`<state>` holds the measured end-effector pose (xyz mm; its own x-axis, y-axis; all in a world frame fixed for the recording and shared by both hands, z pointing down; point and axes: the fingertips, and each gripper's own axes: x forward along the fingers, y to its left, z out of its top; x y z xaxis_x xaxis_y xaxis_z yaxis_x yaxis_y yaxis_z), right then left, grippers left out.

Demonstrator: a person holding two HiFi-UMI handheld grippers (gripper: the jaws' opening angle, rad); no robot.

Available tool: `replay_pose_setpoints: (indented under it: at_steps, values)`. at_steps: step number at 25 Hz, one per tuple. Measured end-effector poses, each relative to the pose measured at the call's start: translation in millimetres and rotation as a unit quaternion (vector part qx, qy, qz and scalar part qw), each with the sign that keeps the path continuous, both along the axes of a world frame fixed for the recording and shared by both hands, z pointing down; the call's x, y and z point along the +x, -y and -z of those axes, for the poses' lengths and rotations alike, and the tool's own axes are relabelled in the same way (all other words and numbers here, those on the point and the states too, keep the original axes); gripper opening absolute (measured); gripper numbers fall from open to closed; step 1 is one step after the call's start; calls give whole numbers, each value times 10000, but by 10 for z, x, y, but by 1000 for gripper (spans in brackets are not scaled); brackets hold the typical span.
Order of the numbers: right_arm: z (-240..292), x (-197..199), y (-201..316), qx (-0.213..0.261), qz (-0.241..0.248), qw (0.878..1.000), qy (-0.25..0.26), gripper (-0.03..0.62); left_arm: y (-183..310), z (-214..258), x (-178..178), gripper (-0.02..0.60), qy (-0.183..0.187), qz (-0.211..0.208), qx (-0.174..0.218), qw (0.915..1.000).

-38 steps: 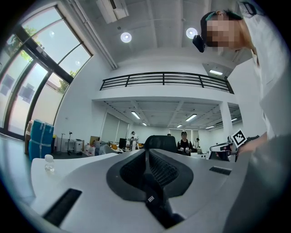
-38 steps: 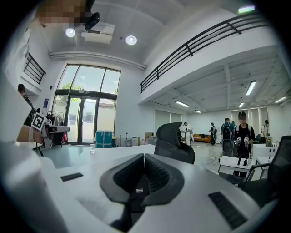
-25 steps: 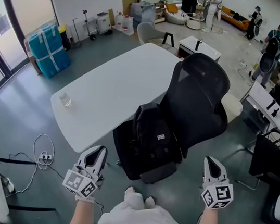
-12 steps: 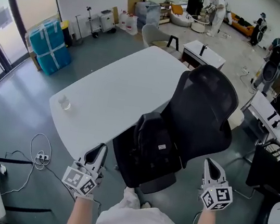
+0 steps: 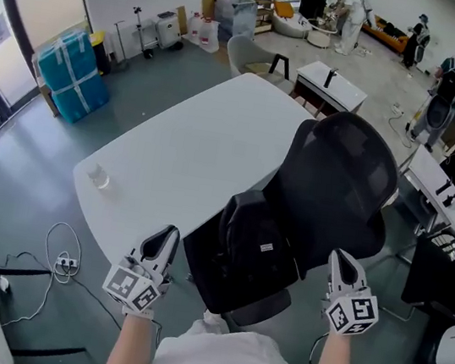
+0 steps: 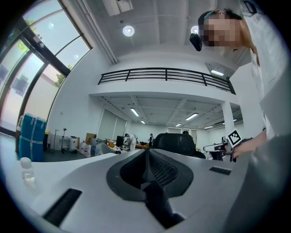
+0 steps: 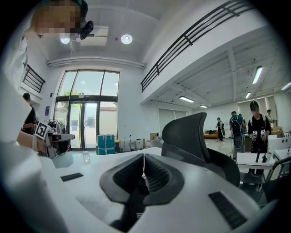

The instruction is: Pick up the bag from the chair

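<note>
Pickup not yet begun, so everything is left to do. At the left of the head view the white table (image 5: 190, 145) carries only a small clear cup (image 5: 100, 178) near its lower-left edge. Just below the table's near end sits the left gripper (image 5: 168, 236), lower left of centre, with its forearm coming up from the bottom edge and its marker cube facing the camera. It points up the frame toward the chair, and in its own view the left gripper (image 6: 148, 152) shows jaws pressed together with nothing between them. Moving to centre frame, the black bag (image 5: 256, 246) rests on the seat of the black chair (image 5: 342, 186), leaning on the backrest, untouched and lying between the two grippers. Over at lower right, the right gripper (image 5: 341, 262) mirrors its partner, forearm rising from the bottom edge and nose aimed up the frame just beside the seat. Its own view shows the right gripper (image 7: 143, 157) with jaws closed tight and empty, the chair's backrest looming to the right. My read is an approach with both hands short of the bag, and the jaws will need to part before any grab.
</note>
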<state>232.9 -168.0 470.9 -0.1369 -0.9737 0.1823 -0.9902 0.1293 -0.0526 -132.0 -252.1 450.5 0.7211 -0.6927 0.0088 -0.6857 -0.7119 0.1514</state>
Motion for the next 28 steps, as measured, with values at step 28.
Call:
replay_pose_setpoints:
  at_steps: [28]
  values:
    - [-683,-233,1508,-582,1878,9805,41,20,501,-660,559,43,48,829,-669,9943]
